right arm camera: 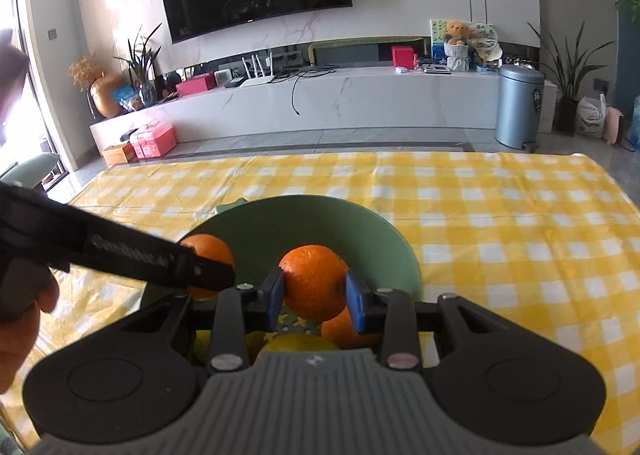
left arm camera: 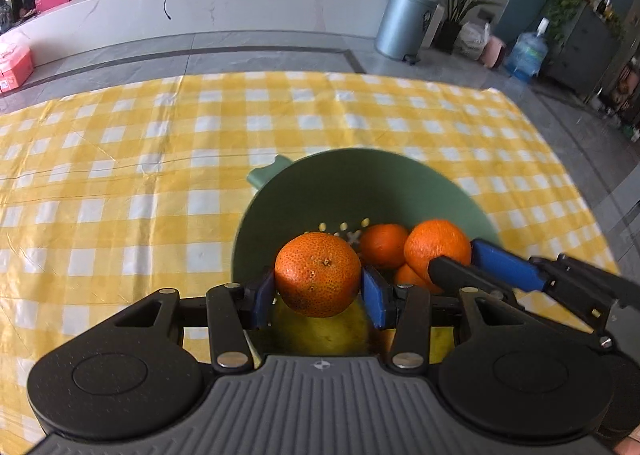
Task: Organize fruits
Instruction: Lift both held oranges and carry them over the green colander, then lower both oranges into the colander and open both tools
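A green colander bowl (left arm camera: 340, 183) sits on the yellow checked tablecloth (left arm camera: 120, 175) and holds several oranges and a yellow fruit (left arm camera: 320, 331). My left gripper (left arm camera: 318, 287) is shut on an orange (left arm camera: 318, 275) and holds it over the bowl's near rim. My right gripper (right arm camera: 314, 295) is shut on another orange (right arm camera: 314, 281) over the same bowl (right arm camera: 320, 223). The right gripper's fingers (left arm camera: 460, 275) reach in from the right in the left wrist view, gripping that orange (left arm camera: 436, 247). The left gripper's finger (right arm camera: 140, 259) crosses the left side of the right wrist view.
More oranges (left arm camera: 382, 245) lie in the bowl, with another orange (right arm camera: 348, 331) and a yellow fruit (right arm camera: 300, 343) under the right gripper. The cloth stretches left and far of the bowl. Beyond the table's far edge stand a grey bin (left arm camera: 404, 23) and a white TV bench (right arm camera: 320, 103).
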The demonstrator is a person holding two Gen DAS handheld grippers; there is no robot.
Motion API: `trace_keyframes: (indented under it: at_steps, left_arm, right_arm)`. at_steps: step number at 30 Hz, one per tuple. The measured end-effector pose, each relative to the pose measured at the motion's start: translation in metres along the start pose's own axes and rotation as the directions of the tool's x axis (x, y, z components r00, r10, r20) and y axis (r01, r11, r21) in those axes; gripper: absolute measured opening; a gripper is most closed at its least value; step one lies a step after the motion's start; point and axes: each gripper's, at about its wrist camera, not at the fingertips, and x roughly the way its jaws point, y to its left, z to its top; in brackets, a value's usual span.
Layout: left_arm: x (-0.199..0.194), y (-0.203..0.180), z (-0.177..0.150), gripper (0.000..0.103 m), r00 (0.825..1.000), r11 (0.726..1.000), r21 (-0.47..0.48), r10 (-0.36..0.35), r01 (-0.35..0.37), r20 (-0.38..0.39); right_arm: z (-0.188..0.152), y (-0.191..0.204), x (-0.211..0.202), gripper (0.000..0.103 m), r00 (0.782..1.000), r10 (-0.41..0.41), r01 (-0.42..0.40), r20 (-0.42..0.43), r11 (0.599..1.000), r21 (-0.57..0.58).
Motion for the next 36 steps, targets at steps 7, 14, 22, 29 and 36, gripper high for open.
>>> trace_keyframes:
  at_steps: [7, 14, 22, 29, 36]
  left_arm:
    - [0.008, 0.005, 0.008, 0.053, 0.999, 0.999, 0.022, 0.033, -0.032, -0.033]
    - [0.010, 0.005, 0.010, 0.058, 0.999, 0.998, 0.054, 0.034, -0.033, -0.032]
    - [0.007, 0.003, 0.008, 0.070, 1.000, 0.999, 0.054, 0.011, -0.010, -0.022]
    - [-0.012, 0.002, 0.009, 0.073, 1.000, 0.999, 0.041, 0.003, -0.004, 0.026]
    - [-0.046, -0.009, 0.003, 0.073, 0.994, 0.998, 0.061, 0.020, -0.026, 0.103]
  right_arm:
    - [0.000, -0.001, 0.019, 0.029, 0.999, 0.028, -0.027, -0.044, 0.999, 0.033]
    - [-0.002, 0.011, 0.026, 0.025, 0.998, 0.007, -0.010, -0.061, 0.999, -0.038]
    - [-0.002, 0.013, 0.025, 0.023, 0.998, -0.006, 0.002, -0.063, 0.999, -0.052]
    - [-0.003, 0.018, 0.019, 0.036, 0.999, -0.018, 0.015, -0.040, 0.997, -0.077]
    - [-0.004, 0.016, -0.001, 0.053, 0.999, -0.047, 0.049, 0.025, 0.995, -0.084]
